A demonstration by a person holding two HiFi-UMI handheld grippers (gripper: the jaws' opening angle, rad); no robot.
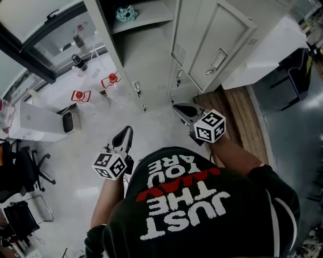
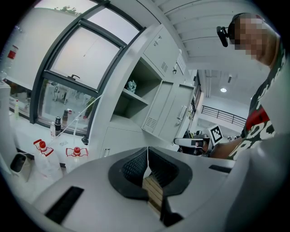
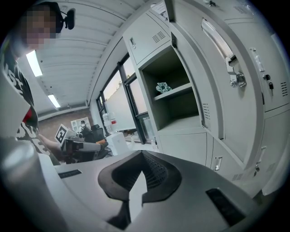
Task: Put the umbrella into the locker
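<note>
The umbrella (image 1: 126,13), a small teal folded bundle, lies on the upper shelf of the open grey locker (image 1: 151,50); it also shows in the left gripper view (image 2: 131,86) and the right gripper view (image 3: 163,87). The locker's door (image 1: 217,45) stands swung out to the right. My left gripper (image 1: 124,135) (image 2: 146,156) is shut and holds nothing, well back from the locker. My right gripper (image 1: 177,108) (image 3: 142,166) is also shut and bare, near the lower locker fronts, below the shelf.
A white table (image 1: 91,75) under the window carries two red-capped bottles (image 1: 112,79) and a dark flask (image 1: 77,61). A white box (image 1: 35,121) and an office chair (image 1: 30,166) stand at left. Wooden flooring (image 1: 237,116) runs along the lockers at right.
</note>
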